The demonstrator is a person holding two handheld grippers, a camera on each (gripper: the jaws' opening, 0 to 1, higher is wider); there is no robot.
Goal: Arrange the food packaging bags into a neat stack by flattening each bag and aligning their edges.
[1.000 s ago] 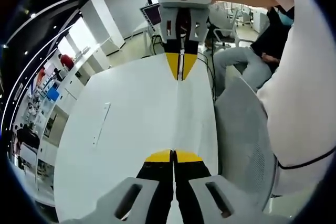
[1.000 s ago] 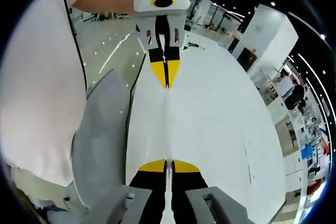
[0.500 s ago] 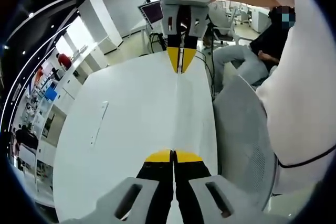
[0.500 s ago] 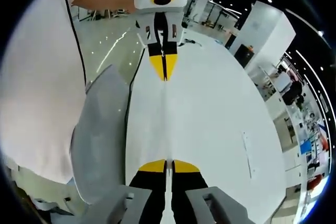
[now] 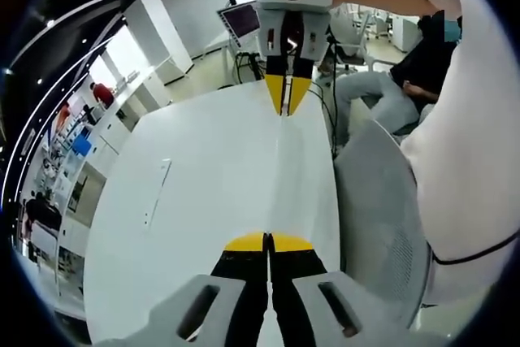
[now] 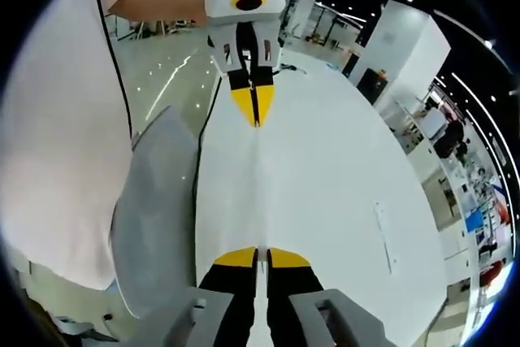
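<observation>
White bag (image 5: 276, 176) stretched taut between both pinching grippers.

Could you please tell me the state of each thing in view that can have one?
left tool: shut on one end of the bag.
right tool: shut on the other end.
bag: thin, white, held taut and edge-on between the tools, over the table.

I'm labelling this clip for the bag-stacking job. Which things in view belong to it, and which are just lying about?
Belongs to the job:
- thin white food packaging bag, seemingly pinched taut between the two grippers
- left gripper
- right gripper

Just lying about:
- white table
- grey mesh chair
- flat white strip on the table
</observation>
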